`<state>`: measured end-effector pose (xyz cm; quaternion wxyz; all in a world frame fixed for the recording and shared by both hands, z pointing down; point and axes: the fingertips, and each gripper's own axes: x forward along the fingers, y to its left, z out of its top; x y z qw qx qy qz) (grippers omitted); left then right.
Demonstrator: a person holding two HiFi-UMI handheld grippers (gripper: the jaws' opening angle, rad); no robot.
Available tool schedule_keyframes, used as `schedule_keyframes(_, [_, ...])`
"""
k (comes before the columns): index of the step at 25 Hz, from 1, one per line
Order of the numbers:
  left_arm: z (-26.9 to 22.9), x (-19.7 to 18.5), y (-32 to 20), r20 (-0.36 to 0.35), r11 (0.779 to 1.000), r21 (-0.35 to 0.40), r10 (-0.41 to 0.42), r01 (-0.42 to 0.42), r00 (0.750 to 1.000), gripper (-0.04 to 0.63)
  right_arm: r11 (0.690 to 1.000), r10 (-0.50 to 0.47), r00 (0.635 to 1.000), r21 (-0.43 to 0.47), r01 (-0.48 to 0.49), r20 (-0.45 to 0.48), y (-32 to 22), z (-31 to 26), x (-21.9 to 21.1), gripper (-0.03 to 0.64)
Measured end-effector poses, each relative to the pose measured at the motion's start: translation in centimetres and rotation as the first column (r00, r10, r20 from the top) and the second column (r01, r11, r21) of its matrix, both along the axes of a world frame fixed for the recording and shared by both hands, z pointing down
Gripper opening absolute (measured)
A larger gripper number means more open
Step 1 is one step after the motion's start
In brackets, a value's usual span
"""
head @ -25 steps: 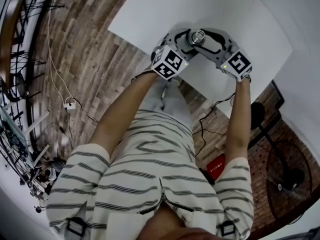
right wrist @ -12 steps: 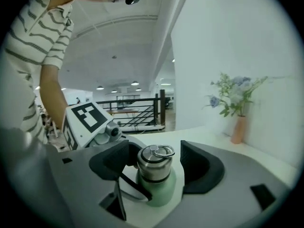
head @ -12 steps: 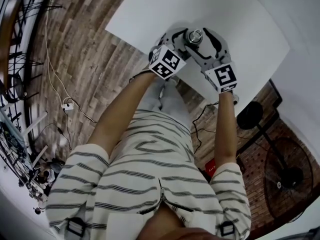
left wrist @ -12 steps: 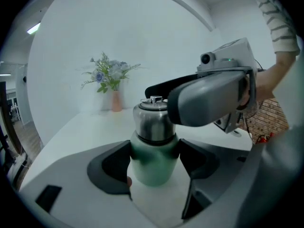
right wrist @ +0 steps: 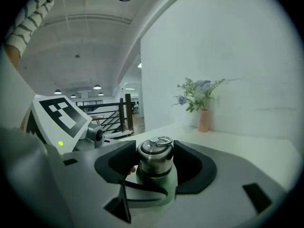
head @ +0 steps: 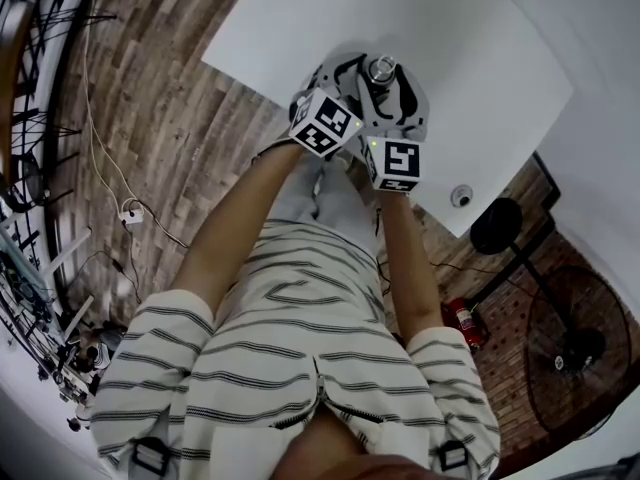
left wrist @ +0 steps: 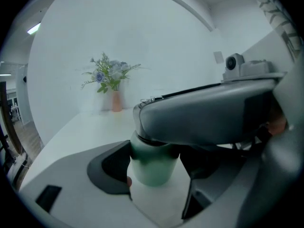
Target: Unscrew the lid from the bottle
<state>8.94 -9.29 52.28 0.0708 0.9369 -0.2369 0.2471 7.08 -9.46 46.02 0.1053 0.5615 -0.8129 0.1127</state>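
- Clamps upright bottle (left wrist: 151,161) low on its body with left gripper (left wrist: 154,175).
- Closes right gripper (right wrist: 156,169) jaws round lid (right wrist: 154,155), directly above on the vertical axis, pads touching its sides.

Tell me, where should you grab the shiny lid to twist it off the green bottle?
Grip the lid by its round metal side, below the ring on top, coming in level from the side. The bottle stands upright, so that wall faces sideways. The right hand-held gripper has its jaws closing there, lid between them.
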Motion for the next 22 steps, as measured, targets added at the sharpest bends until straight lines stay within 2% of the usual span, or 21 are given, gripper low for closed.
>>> schedule_keyframes(3, [0.07, 0.01, 0.05, -0.001, 1.0, 0.0, -0.001, 0.001, 1.0, 0.322, 1.0, 0.015, 1.0, -0.011, -0.016, -0.013, -0.06, 0.37, 0.18, 0.227])
schedule_keyframes(6, [0.15, 0.2, 0.15, 0.0, 1.0, 0.001, 0.0, 0.0, 1.0, 0.322, 1.0, -0.014, 0.999, -0.006, 0.013, -0.033, 0.06, 0.29, 0.32, 0.231])
schedule_keyframes(10, [0.04, 0.16, 0.03, -0.001, 1.0, 0.003, 0.005, -0.004, 1.0, 0.322, 0.993, -0.115, 0.993, -0.012, 0.115, -0.032, 0.1, 0.32, 0.3, 0.238])
schedule_keyframes(13, [0.06, 0.26, 0.09, -0.001, 1.0, 0.005, 0.006, -0.006, 1.0, 0.322, 0.97, -0.241, 0.97, -0.015, 0.241, -0.027, 0.2, 0.34, 0.28, 0.239])
schedule_keyframes(15, [0.1, 0.38, 0.05, 0.0, 1.0, 0.003, 0.008, -0.008, 1.0, 0.322, 0.94, -0.34, 0.939, -0.024, 0.339, -0.047, 0.22, 0.39, 0.26, 0.239])
schedule_keyframes(17, [0.14, 0.41, 0.01, 0.001, 1.0, 0.003, 0.011, -0.011, 1.0, 0.322, 0.894, -0.448, 0.891, -0.032, 0.447, -0.071, 0.28, 0.36, 0.08, 0.239])
schedule_keyframes(19, [0.09, 0.5, 0.08, 0.0, 1.0, 0.003, 0.013, -0.013, 1.0, 0.322, 0.834, -0.551, 0.833, -0.03, 0.55, -0.058, 0.37, 0.09, -0.12, 0.239])
schedule_keyframes(22, [0.0, 0.55, 0.24, 0.0, 1.0, 0.002, 0.017, -0.017, 1.0, 0.322, 0.724, -0.69, 0.724, -0.037, 0.689, -0.025, 0.58, -0.3, -0.32, 0.239])
